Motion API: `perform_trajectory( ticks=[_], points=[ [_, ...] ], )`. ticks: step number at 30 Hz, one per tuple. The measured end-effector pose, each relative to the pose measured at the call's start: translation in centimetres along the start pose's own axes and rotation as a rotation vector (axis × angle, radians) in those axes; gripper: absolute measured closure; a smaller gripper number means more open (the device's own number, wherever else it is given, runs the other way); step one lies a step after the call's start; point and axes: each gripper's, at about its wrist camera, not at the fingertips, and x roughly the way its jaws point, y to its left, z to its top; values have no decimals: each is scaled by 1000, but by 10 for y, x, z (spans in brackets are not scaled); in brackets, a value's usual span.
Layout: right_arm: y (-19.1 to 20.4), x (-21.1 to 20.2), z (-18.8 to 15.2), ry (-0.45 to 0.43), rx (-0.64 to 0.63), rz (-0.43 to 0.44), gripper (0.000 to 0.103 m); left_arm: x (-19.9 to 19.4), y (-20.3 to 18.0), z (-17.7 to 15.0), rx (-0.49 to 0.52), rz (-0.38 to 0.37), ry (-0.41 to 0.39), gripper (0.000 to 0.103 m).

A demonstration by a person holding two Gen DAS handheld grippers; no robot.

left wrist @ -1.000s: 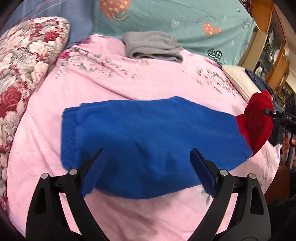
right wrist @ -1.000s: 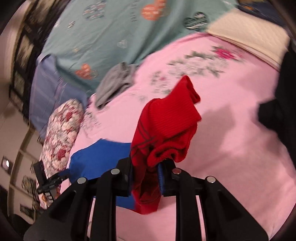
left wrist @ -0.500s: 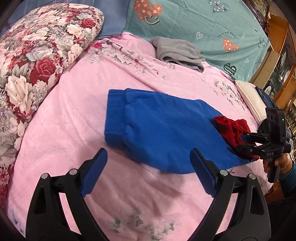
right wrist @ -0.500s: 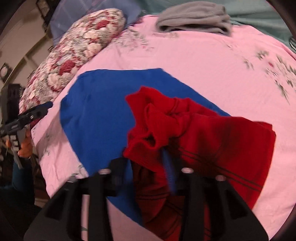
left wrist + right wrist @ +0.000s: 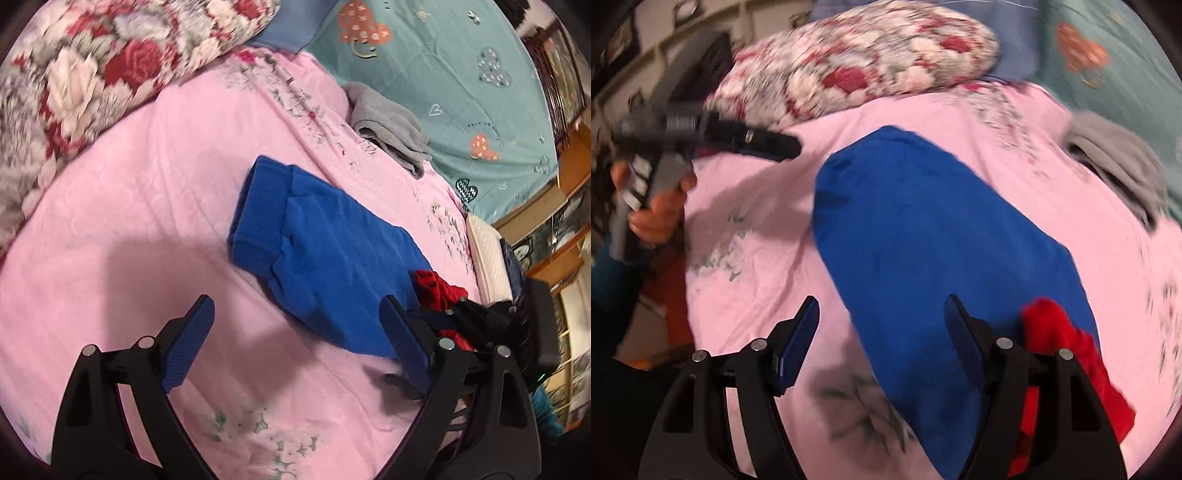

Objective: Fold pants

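Our left claw is spread wide and holds nothing. It hangs over the pink blanket. Just ahead of it, a bit to the right, lie the blue pants, folded into a thick flat pile. The pants' ribbed end points away from this claw. The pile's near end lies close to the claw's right finger. Past that finger we see the red cloth at the near end of the pants, with our other claw beside it.

Our right claw is spread wide too, and nothing sits in its grip. The blue pants run from between its fingers out ahead of it. The red cloth lies just right of its right finger, partly on the pants. To the far left we see our left hand holding the other claw above the blanket.

Farther out from both claws, a gray cloth lies bunched at the far edge of the pink blanket. A flowered pillow sits far ahead on the left. Behind them is a teal sheet with hearts on it.
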Motion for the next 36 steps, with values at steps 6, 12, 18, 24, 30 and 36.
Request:
perform_trajectory(
  ticks=[6,12,18,24,30,36],
  points=[
    [23,43,12,62,-137,-78,34,11,5,-4,-68,-51,30,11],
    [16,58,27,56,-114,-122,53,27,1,-1,-137,-93,62,11],
    [7,53,36,57,-130,-46,92,40,-7,3,-187,-140,80,11],
    [-36,37,48,5,73,73,92,67,0,9,-311,-167,93,11],
    [-44,36,45,-14,132,128,92,84,-4,23,-353,-154,38,11],
    [-43,34,43,-33,134,127,92,91,-6,26,-376,-123,-8,35]
  ],
)
